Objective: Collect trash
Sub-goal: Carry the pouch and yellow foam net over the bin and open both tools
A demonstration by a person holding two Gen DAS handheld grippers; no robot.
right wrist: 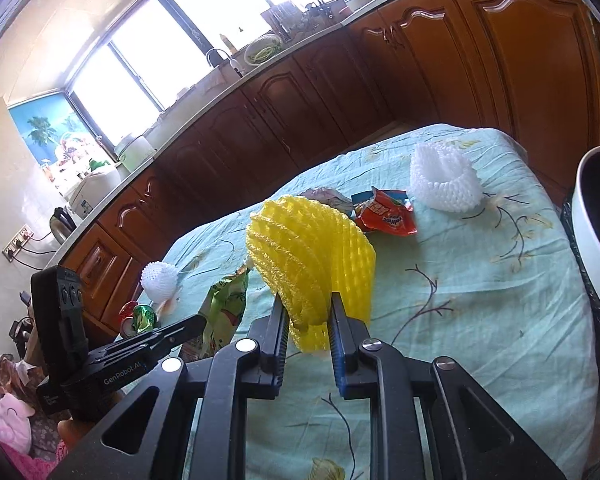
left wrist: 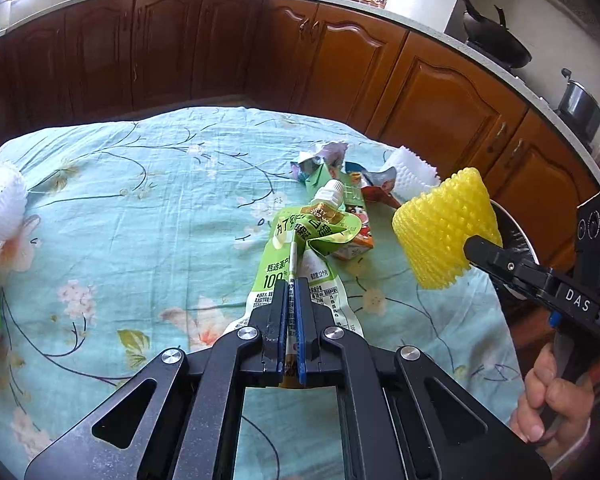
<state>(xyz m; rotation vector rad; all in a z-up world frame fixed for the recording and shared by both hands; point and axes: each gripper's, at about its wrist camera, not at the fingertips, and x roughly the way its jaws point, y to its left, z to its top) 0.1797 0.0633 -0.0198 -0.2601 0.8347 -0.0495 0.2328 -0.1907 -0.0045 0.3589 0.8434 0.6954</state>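
Observation:
My left gripper [left wrist: 291, 285] is shut on a green-and-white spouted drink pouch [left wrist: 300, 236], held just above the teal floral tablecloth [left wrist: 132, 208]. In the right wrist view that pouch [right wrist: 224, 308] hangs from the left gripper [right wrist: 194, 326] at the lower left. My right gripper [right wrist: 309, 304] is shut on a yellow foam fruit net [right wrist: 312, 248], lifted off the cloth. The left wrist view shows the same net [left wrist: 444, 228] on the right gripper [left wrist: 476, 248], with a person's hand [left wrist: 552, 400] on its grip.
On the cloth lie a white foam net [right wrist: 444, 180], a red snack wrapper [right wrist: 384, 212], crumpled wrappers [left wrist: 324, 164], a small carton [left wrist: 356, 240], a second white net [right wrist: 160, 280] and a crushed can [right wrist: 138, 318]. A white bin [right wrist: 592, 216] stands at the table's right edge. Wooden cabinets [left wrist: 180, 48] run behind.

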